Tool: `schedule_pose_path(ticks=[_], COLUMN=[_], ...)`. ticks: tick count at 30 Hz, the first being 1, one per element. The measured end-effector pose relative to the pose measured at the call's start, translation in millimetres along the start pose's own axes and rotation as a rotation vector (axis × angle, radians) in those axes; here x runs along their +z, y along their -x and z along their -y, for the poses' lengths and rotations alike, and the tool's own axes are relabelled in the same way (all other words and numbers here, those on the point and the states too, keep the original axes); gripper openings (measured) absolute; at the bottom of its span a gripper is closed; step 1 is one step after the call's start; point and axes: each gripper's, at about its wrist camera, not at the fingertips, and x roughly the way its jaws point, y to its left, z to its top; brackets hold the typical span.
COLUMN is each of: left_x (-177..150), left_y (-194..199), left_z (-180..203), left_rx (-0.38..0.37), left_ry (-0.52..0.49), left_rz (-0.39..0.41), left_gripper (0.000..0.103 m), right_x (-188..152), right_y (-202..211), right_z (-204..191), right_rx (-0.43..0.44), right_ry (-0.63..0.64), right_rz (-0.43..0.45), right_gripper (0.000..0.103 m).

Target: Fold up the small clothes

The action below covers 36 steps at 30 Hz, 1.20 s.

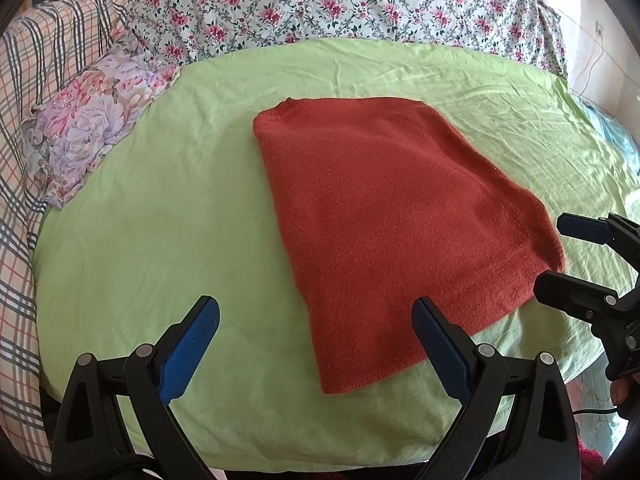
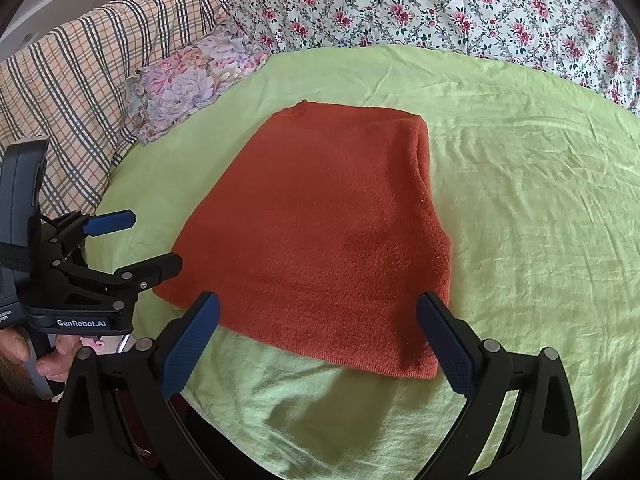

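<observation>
- Your rust-red knitted garment (image 1: 384, 216) lies flat on the light green bed sheet (image 1: 140, 240), already doubled into a rough trapezoid with a thick folded edge at 3 o'clock in the right wrist view.
- Your left gripper (image 1: 316, 344) hovers over the hem at 6 o'clock, fingers wide apart and holding nothing.
- Your right gripper (image 2: 318, 344) matches it at the near hem, fingers spread, empty.
- You look to be between folds; next, likely pinch both near corners together and carry them toward 12 o'clock to halve it.
- Bite all the layers, or the knit may slide apart.
- The left gripper body, at 9 o'clock in the right wrist view, reads "GenRobot.AI" (image 2: 81, 323).
- A floral pillow (image 1: 92, 132) sits near 10 o'clock.
</observation>
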Motion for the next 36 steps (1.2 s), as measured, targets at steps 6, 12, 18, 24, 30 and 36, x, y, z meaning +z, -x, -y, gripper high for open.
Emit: schedule_pose_path(ticks=[6, 12, 18, 24, 30, 36], left_x=[4, 10, 16, 23, 31, 34], left_y=[-5, -12, -17, -22, -28, -35], left_z=[-2, -3, -5, -7, -11, -8], left_rx=[-0.003, -0.008, -0.010, -0.006, -0.017, -0.023], left_ry=[0.005, 0.006, 0.013, 0.018, 0.040, 0.028], left_rz=[-0.006, -0.016, -0.018, -0.021, -0.027, -0.040], left_gripper=[0.097, 0.097, 0.097, 0.097, 0.097, 0.097], right_x=[5, 15, 21, 26, 32, 35], right_y=[-4, -9, -13, -19, -24, -33], right_z=[5, 10, 9, 17, 21, 26], right_rx=[-0.007, -0.006, -0.011, -0.021, -0.021, -0.014], right_ry=[0.005, 0.016, 0.022, 0.013, 0.012, -0.002], right_rz=[-0.004, -0.008, -0.008, -0.012, -0.014, -0.029], right_gripper=[0.099, 0.099, 0.099, 0.099, 0.099, 0.099])
